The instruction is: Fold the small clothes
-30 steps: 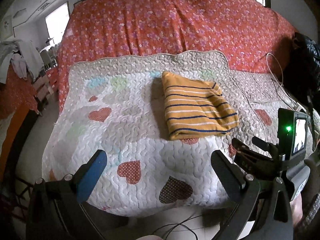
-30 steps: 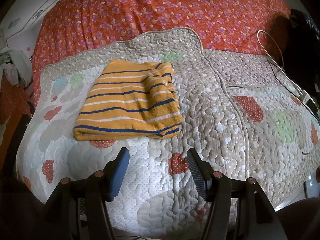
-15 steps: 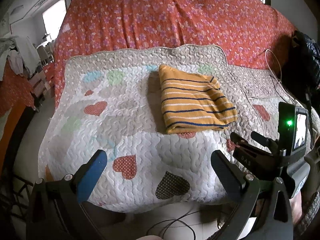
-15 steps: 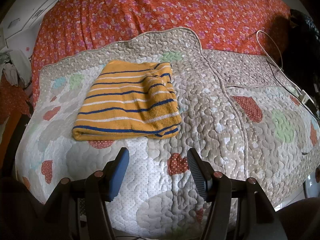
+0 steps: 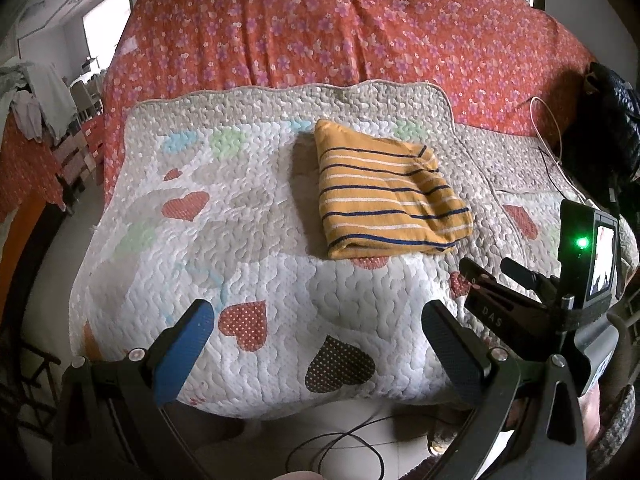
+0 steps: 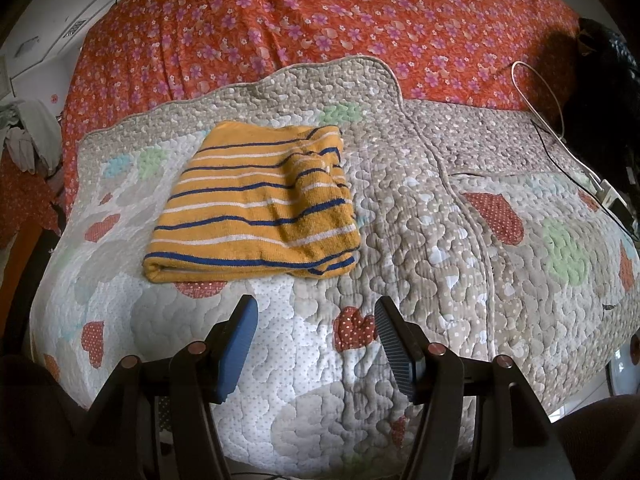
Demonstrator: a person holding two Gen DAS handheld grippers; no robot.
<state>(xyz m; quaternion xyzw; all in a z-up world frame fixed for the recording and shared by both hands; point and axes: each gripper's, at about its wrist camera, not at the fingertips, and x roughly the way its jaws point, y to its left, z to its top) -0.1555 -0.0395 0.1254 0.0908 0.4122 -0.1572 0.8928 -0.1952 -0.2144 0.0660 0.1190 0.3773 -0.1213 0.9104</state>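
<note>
The left claw (image 5: 316, 332) stands wide open with nothing between its fingers (image 5: 188, 344), one blue-padded and one dark-padded, hanging over the near edge of the bed. The right claw (image 6: 314, 334) is open too, though with a narrower gap, and it also holds nothing; its blue pad (image 6: 238, 350) and ribbed dark pad (image 6: 394, 350) hover above the quilt just short of the garment. In the left view the right tool shows at the right edge, with a small screen (image 5: 596, 256) and a green light on it.

Beyond both claws lies the folded garment (image 6: 256, 204), a mustard-yellow knit with navy and white stripes. It sits flat on the quilt (image 6: 420, 240), folded into a rough rectangle, its thick folded edge turned toward the claws and a looser bunch of cloth along its right side. It touches neither claw. In the left view the same garment (image 5: 384, 200) lies ahead and slightly right of centre, well apart from the fingers.

The quilt (image 5: 248, 248) is pale grey and white with red, brown, green and blue hearts, and lies over a red flowered bedsheet (image 5: 360, 28) that covers the far part of the bed. A white cable (image 6: 548, 104) loops on the far right beside a dark bag (image 5: 608, 128). Clothes (image 5: 36, 96) hang at the far left. A thin black cord (image 5: 340, 452) lies on the floor below the bed's edge
</note>
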